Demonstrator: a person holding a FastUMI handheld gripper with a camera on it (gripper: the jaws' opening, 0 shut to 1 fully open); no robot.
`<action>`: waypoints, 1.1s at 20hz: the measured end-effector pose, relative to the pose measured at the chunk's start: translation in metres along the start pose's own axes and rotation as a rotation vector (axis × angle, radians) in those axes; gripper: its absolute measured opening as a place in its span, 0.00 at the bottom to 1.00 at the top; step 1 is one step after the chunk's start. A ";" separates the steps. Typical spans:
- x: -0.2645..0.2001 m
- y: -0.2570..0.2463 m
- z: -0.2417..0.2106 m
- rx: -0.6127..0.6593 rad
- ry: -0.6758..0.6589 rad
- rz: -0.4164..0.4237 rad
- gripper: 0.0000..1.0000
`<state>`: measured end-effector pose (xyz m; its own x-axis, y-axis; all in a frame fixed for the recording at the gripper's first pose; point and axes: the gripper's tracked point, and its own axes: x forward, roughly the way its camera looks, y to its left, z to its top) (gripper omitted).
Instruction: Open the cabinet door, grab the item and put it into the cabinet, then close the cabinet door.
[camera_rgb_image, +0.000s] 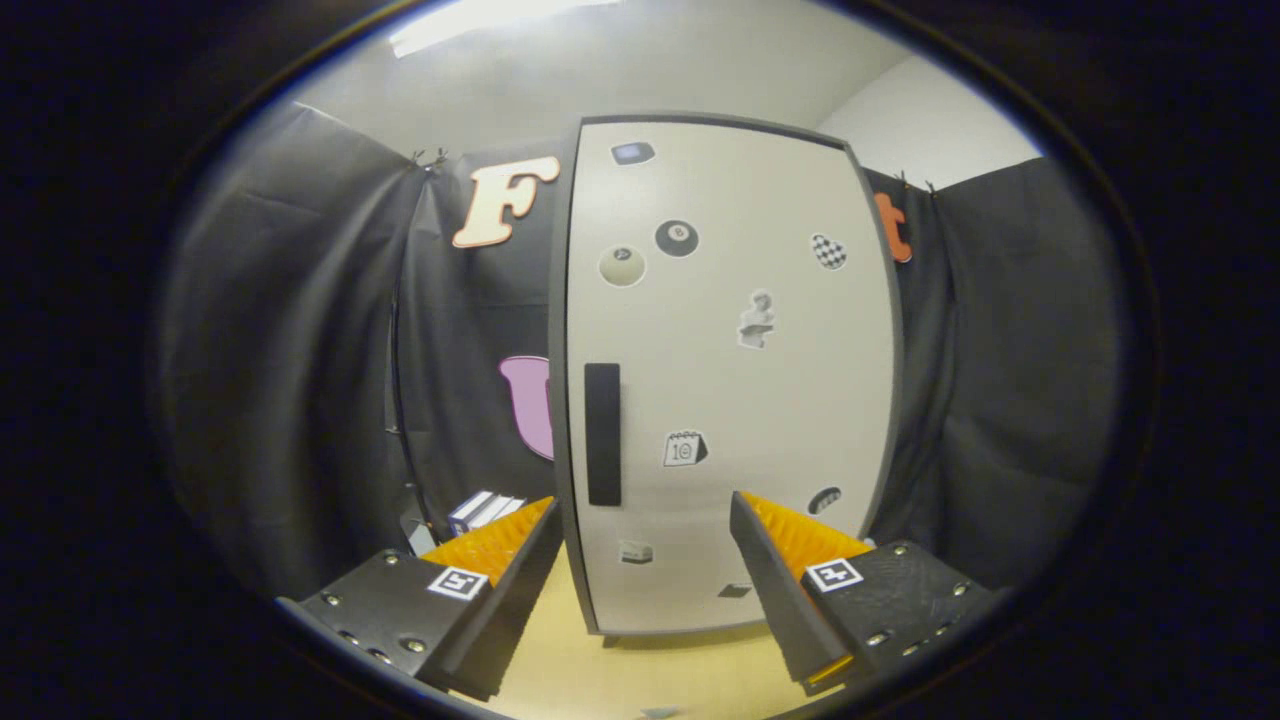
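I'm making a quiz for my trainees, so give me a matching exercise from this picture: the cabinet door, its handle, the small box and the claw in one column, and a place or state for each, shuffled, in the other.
Column one:
1. cabinet door
2. door handle
3. small box
4. claw

Column two:
A. open, holding nothing
B. closed, with stickers on its front
C. on the table left of the cabinet, beyond the left finger
D. dark vertical bar near the door's left edge

Pairs: 1-B, 2-D, 3-C, 4-A
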<state>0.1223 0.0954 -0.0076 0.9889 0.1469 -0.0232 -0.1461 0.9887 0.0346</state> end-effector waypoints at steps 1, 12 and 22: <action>0.011 0.005 0.000 0.004 0.000 0.007 1.00; 0.112 0.035 -0.002 0.041 -0.003 0.025 0.98; 0.128 0.033 -0.003 0.035 -0.010 -0.009 0.34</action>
<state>0.2438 0.1467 -0.0126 0.9903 0.1379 -0.0141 -0.1366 0.9882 0.0698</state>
